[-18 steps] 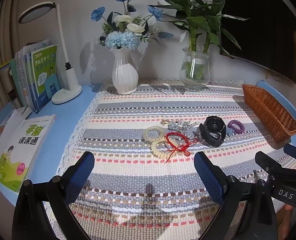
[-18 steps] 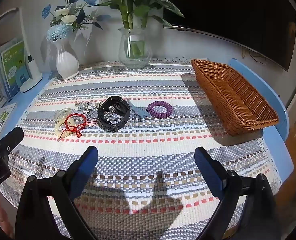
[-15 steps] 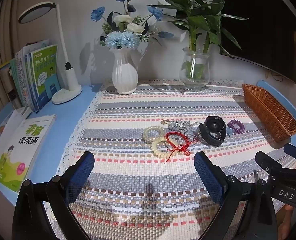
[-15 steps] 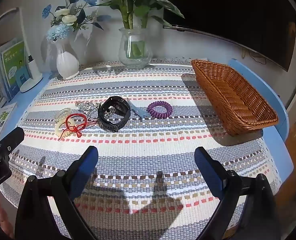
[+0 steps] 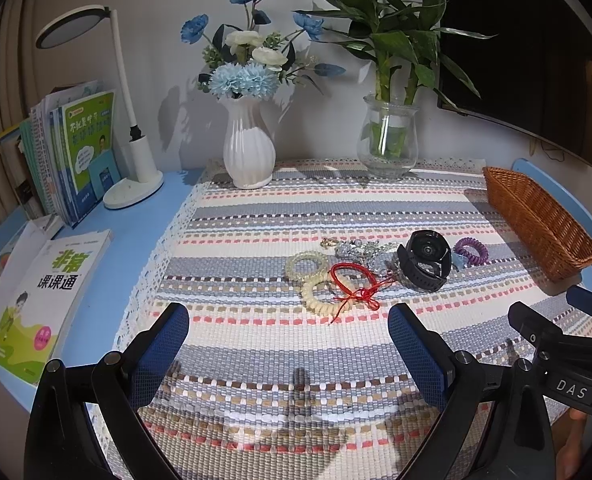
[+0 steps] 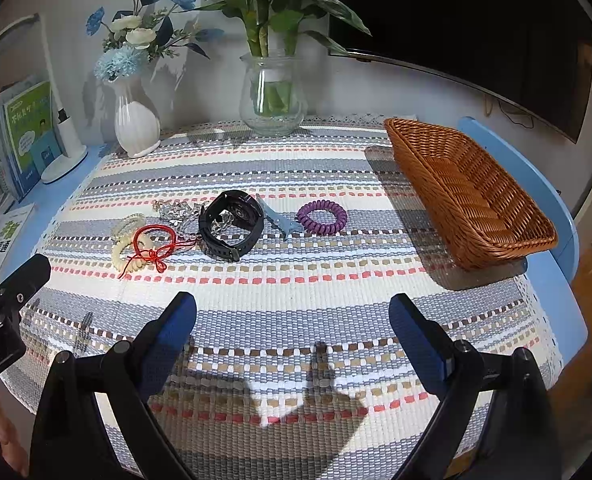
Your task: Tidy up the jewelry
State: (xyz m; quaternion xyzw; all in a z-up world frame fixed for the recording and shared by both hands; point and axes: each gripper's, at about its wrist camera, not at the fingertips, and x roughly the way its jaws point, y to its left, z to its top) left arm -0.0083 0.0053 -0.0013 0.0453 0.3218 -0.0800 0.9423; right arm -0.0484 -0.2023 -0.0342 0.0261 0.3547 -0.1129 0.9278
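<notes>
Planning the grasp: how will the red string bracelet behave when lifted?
The red string bracelet looks thin and knotted, so probably floppy and very light. It overlaps the cream bead bracelet, so it might snag and drag that along.

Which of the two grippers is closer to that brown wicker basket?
Right. The right gripper hovers with the wicker basket just ahead to its right; the left gripper sits farther left, beyond the right one.

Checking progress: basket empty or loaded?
Empty. The basket shows only bare weave in the right wrist view; the watch and bracelets lie on the cloth.
</notes>
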